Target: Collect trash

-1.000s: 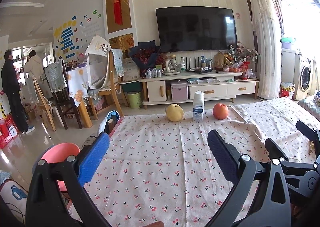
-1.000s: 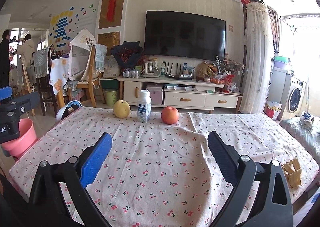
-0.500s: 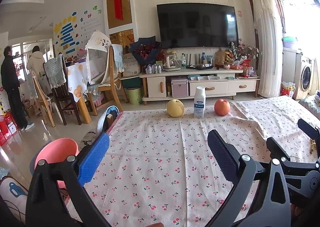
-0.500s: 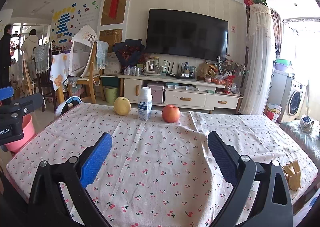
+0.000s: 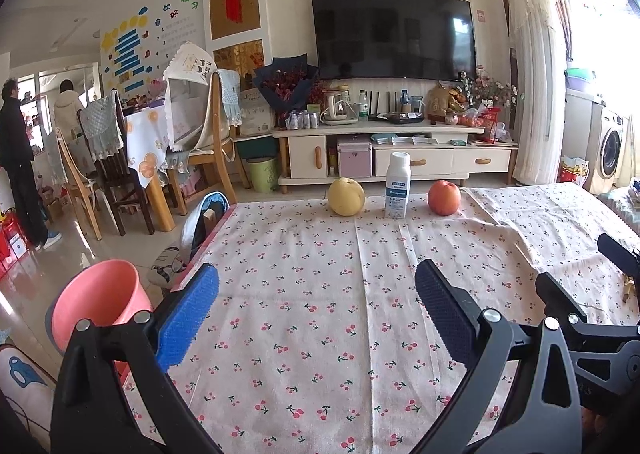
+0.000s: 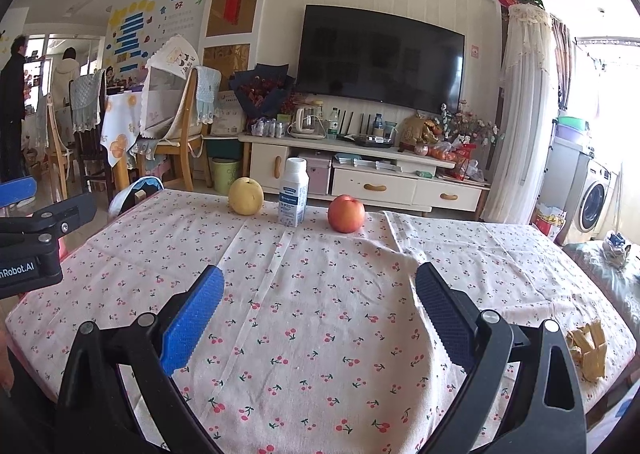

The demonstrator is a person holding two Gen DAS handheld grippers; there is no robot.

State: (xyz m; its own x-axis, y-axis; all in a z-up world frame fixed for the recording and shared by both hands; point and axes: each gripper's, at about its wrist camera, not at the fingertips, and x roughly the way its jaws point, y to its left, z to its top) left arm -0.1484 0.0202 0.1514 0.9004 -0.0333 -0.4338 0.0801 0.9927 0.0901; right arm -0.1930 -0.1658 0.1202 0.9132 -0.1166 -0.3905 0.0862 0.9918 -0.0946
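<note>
A yellowish peel scrap lies at the table's right front edge; a sliver of it shows in the left wrist view. A white bottle stands at the far edge between a yellow pear and a red apple. A pink bucket stands on the floor left of the table. My left gripper is open and empty above the cherry-print cloth. My right gripper is open and empty, left of the peel.
A TV cabinet stands beyond the table. Chairs and a dining table stand at the left, with two people by the doorway. A washing machine is at the right. A child seat touches the table's left corner.
Both grippers have tilted slightly, so the table and far objects sit a little lower in both views. Both stay open and empty.
</note>
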